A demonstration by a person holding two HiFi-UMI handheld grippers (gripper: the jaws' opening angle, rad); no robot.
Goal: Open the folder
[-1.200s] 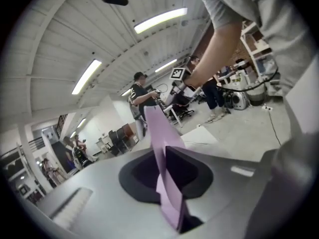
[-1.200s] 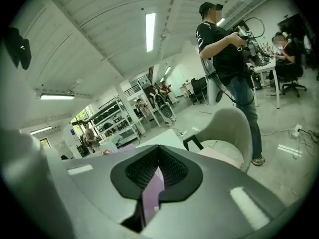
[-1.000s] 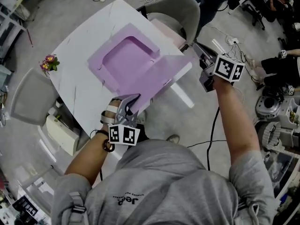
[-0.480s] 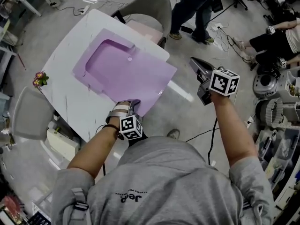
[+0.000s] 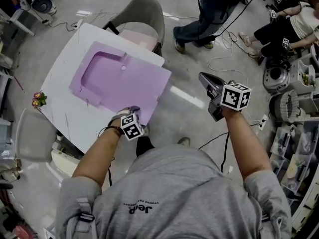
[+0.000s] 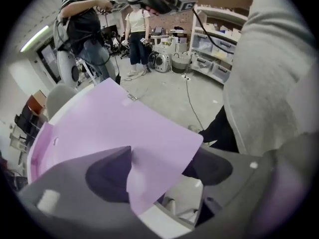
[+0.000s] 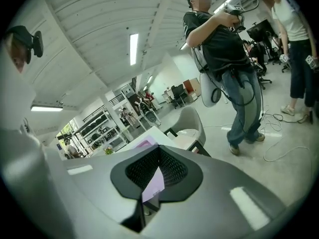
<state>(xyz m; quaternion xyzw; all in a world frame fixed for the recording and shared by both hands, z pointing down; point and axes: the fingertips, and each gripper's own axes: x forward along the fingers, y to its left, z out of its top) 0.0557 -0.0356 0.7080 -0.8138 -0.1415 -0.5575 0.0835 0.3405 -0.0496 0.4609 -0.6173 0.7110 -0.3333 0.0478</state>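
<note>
A purple folder lies spread open on the white table, its recessed half at the far left and its flat cover stretching to the near right, past the table's edge. My left gripper points steeply down at the cover's near corner. Its jaws have just been opening and now stand wide, the cover loose between them in the left gripper view. My right gripper hangs over the floor, well right of the table, shut and holding nothing; the folder shows through the slit between its jaws.
A grey chair stands at the table's far side and another at its left. A small flower pot sits on the table's left corner. People stand beyond; cables cross the floor. Shelves with bins line the right.
The raised cover has come down flat onto the table. My left gripper sank with it and opened its jaws. My right gripper drew away from the cover's edge.
</note>
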